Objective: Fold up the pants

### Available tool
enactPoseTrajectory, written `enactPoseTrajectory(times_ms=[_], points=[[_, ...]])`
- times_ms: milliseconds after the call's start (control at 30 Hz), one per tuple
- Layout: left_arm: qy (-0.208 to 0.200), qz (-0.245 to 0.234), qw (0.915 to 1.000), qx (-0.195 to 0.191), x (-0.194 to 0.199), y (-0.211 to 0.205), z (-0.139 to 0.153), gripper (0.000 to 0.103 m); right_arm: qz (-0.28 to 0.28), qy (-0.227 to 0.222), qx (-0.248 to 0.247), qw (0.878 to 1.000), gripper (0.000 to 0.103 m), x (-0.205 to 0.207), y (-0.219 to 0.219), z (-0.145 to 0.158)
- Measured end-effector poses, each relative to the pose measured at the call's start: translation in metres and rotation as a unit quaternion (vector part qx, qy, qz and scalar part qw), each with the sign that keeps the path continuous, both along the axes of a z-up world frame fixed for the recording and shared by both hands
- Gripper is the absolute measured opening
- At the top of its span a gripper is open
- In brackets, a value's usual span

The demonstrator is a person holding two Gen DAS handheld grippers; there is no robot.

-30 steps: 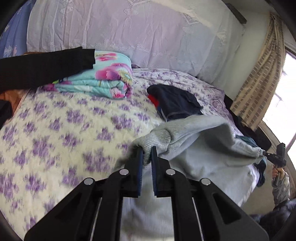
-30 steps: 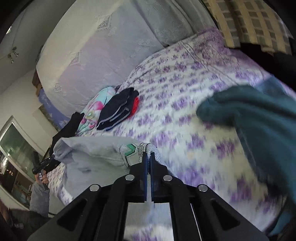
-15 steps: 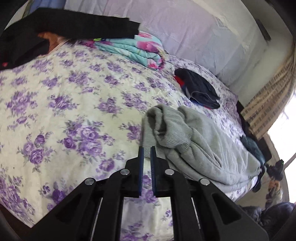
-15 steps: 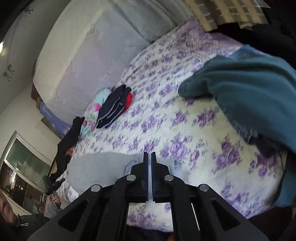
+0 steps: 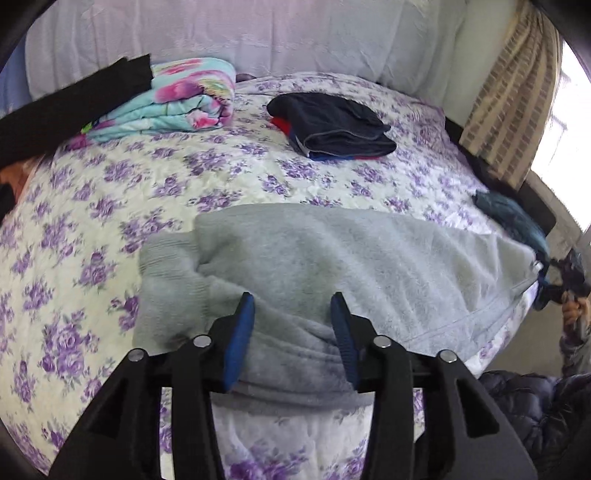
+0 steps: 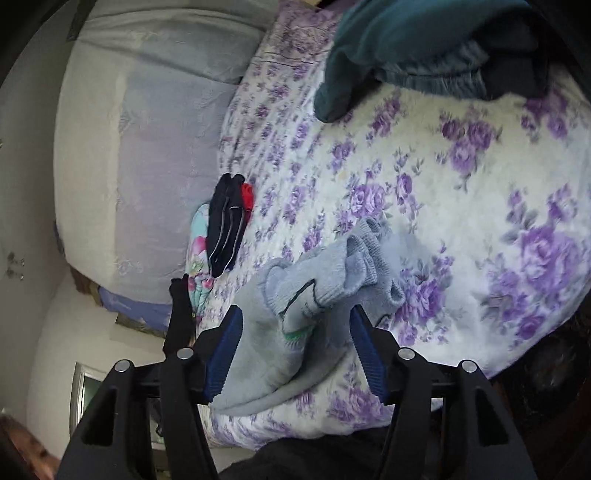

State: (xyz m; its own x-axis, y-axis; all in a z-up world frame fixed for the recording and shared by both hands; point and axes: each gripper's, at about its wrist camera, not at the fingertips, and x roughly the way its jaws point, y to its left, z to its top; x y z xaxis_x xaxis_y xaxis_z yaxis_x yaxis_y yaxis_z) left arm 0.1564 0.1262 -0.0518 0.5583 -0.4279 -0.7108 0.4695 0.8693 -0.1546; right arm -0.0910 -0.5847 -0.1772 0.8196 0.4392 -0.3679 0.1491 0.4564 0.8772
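Grey sweatpants (image 5: 332, 258) lie across the near edge of a bed with a purple-flowered cover (image 5: 110, 206). The ribbed cuffs lie at the left end in the left wrist view. My left gripper (image 5: 291, 306) is open, its jaws apart over the near edge of the pants, holding nothing. In the right wrist view the pants (image 6: 314, 295) are bunched, with ribbed cuffs and a green-marked label showing. My right gripper (image 6: 295, 317) is open, jaws either side of that bunched end, not closed on it.
A folded dark navy and red garment (image 5: 332, 125) and a folded turquoise floral blanket (image 5: 177, 99) lie further back on the bed. A teal garment pile (image 6: 424, 48) sits at the bed's right end. A padded headboard (image 5: 258, 33) stands behind. A curtain (image 5: 513, 92) hangs right.
Both grippers were shut, on the pants a second ago, and are now open. The pants went from lifted and bunched to lying spread on the bed's near edge.
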Motion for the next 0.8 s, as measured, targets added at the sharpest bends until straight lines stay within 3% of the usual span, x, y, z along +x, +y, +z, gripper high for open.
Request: enactPoseTrajectory(times_ms=[67,100,133,233,300,367,400,467,533,600,700,800], points=[[-0.010,0.006,0.9995,0.028,-0.004,-0.015,-0.005,0.067,-0.006,0.003,0.017,1.000,0.056,0.011,0.001,-0.007],[-0.014,0.022,0.9982,0.055,-0.006,-0.025,-0.011,0.075,-0.006,0.000,0.016,1.000,0.030,0.016,0.002,-0.007],[-0.020,0.040,0.9962,0.074,-0.007,-0.034,-0.017,0.080,-0.008,-0.002,0.000,1.000,0.018,0.019,0.004,-0.006],[-0.042,0.090,0.9873,0.124,-0.012,-0.055,-0.033,0.089,-0.032,-0.019,-0.093,0.995,0.008,0.013,0.016,0.019],[-0.063,0.116,0.9778,0.163,-0.017,-0.069,-0.043,0.091,-0.021,-0.060,-0.144,0.988,0.008,0.001,0.030,0.045],[-0.074,0.121,0.9742,0.176,-0.018,-0.073,-0.048,0.093,-0.014,-0.075,-0.203,0.976,0.008,-0.009,0.035,0.059],[-0.070,0.118,0.9756,0.171,-0.017,-0.070,-0.049,0.093,-0.016,-0.049,-0.206,0.977,0.008,-0.008,0.026,0.047],[-0.053,0.106,0.9829,0.141,-0.013,-0.059,-0.050,0.094,-0.025,0.026,-0.166,0.985,0.008,0.000,0.006,0.001],[-0.042,0.101,0.9849,0.134,-0.013,-0.054,-0.052,0.094,-0.016,0.038,-0.143,0.989,0.008,0.004,0.004,-0.029],[-0.042,0.099,0.9844,0.139,-0.015,-0.055,-0.051,0.094,-0.009,0.026,-0.159,0.987,0.011,-0.001,0.005,-0.027],[-0.040,0.098,0.9863,0.127,-0.017,-0.051,-0.046,0.094,-0.042,0.042,-0.179,0.982,0.040,-0.022,-0.006,-0.009],[-0.035,0.104,0.9885,0.103,-0.020,-0.048,-0.039,0.094,-0.073,0.011,-0.180,0.981,0.040,-0.041,-0.017,0.015]])
